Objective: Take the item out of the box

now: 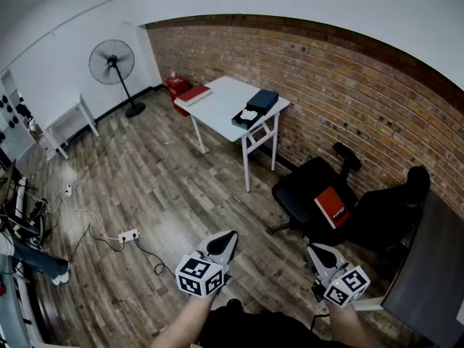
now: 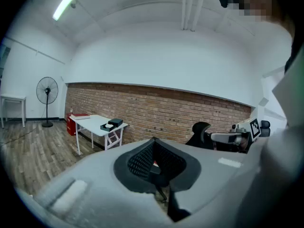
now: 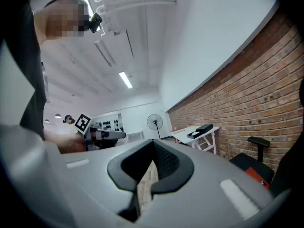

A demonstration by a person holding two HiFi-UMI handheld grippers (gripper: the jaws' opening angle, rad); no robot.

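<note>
Head view | box (image 1: 255, 109) on white table (image 1: 223, 96), far ahead of both | left gripper (image 1: 229, 238), right gripper (image 1: 317, 254): jaws closed, empty.

Left gripper (image 2: 153, 143): jaws together, apparently empty | table (image 2: 94, 123) by brick wall (image 2: 166, 112), box (image 2: 114, 123) on top | fan (image 2: 47, 92) far left | right gripper (image 2: 219, 137) beside chair (image 2: 201, 133)

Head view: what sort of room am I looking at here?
Probably an office or lab-style workroom: a white table stands against a brick wall, black office chairs sit along that wall, and a pedestal fan stands on the wooden floor.
</note>
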